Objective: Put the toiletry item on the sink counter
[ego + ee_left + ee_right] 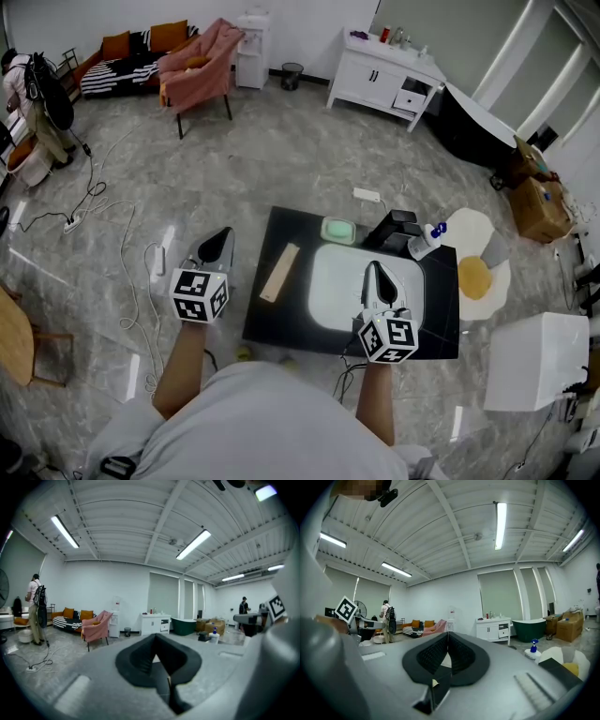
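Left tool point(222, 236) and right tool point(376, 272) are closed and empty; pump bottle point(427, 241) stands on surface point(272, 323) beside sink point(330, 281), so placement looks complete.

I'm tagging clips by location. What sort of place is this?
Probably a staged studio hall, not a real home: the sink counter stands mid-floor, a sofa and a bathtub share the same room, and strip lights run along a bare ribbed ceiling.

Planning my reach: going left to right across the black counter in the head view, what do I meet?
Wooden slat → green dish → black box → pump bottle.
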A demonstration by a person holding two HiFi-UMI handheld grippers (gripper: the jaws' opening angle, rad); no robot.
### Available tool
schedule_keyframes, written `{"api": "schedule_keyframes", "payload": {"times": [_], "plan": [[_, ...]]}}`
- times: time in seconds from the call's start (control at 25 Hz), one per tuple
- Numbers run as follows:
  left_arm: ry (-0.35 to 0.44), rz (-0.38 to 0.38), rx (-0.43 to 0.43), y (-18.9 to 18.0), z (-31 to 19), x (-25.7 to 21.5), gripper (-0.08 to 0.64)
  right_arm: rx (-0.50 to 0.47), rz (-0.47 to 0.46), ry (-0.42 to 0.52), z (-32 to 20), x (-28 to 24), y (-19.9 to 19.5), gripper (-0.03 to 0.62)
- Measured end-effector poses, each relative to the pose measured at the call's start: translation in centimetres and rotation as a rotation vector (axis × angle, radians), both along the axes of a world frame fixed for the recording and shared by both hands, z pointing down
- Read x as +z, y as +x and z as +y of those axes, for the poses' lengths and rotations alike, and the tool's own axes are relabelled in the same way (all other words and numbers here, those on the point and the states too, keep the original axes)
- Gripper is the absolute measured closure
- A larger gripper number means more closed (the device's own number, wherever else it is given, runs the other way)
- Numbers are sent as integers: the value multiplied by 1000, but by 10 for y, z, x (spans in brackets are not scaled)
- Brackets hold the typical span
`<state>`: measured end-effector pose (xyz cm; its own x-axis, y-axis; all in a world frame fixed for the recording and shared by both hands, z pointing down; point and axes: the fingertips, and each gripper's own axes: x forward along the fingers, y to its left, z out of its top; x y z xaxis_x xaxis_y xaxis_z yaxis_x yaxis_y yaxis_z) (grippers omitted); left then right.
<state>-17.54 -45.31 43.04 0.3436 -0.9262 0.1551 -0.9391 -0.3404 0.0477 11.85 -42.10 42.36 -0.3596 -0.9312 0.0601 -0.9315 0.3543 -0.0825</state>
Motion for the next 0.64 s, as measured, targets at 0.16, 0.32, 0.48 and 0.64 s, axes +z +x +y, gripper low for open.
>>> {"api": "schedule_keyframes", "payload": {"times": [0.16,0.32,0.48,0.64], "plan": [[4,10,1,-1,-4,-2,561,3,-6,3,-4,-1,0,588],[10,16,-1,0,-7,-4,561,8,-4,4,-7,-1,3,588],[14,20,2,-3,-9,-6,561,11,-2,12,-9,-4,0,588],[17,26,14,-2,-11,-8,561,11,1,20,-12,-8,-2,588]]}}
